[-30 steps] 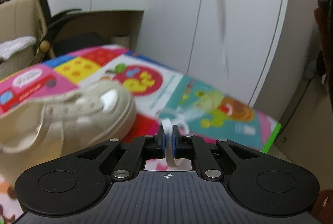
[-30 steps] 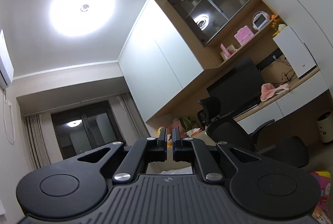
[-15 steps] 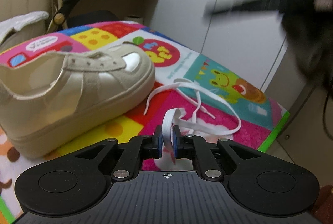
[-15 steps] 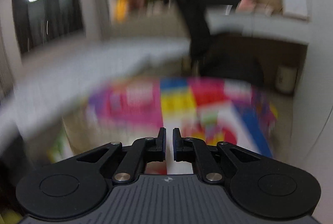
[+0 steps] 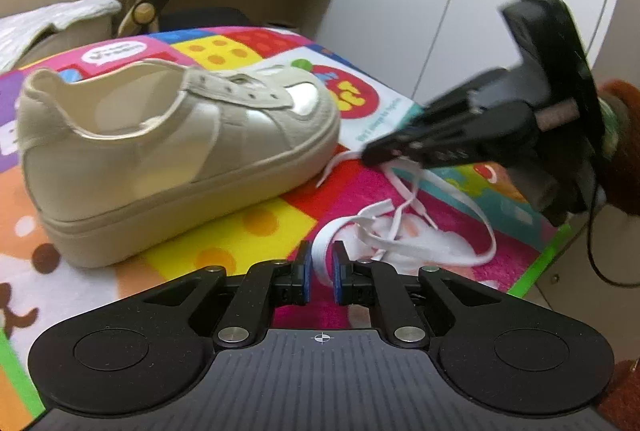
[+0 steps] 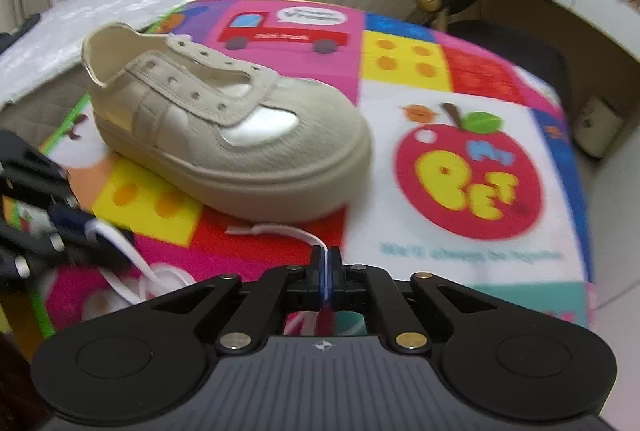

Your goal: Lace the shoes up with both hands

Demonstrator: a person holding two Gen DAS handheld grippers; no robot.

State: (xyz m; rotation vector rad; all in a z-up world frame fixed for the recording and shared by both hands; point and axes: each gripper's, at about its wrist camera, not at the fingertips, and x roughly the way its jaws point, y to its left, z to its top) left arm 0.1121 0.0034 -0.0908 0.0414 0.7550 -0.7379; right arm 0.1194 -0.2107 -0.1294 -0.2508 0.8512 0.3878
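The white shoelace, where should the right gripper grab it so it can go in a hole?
Probably near its stiff tip, coming from above: the shoelace lies flat on the mat before the shoe's toe, and a short end pokes straighter.

shoe (image 6: 224, 127): beige, with a silver patch by the toe
lace (image 5: 404, 227): white
mat (image 6: 460, 159): bright patchwork of pink, yellow, red and white; red apple, red truck
left gripper (image 5: 319, 273): black, with blue pads
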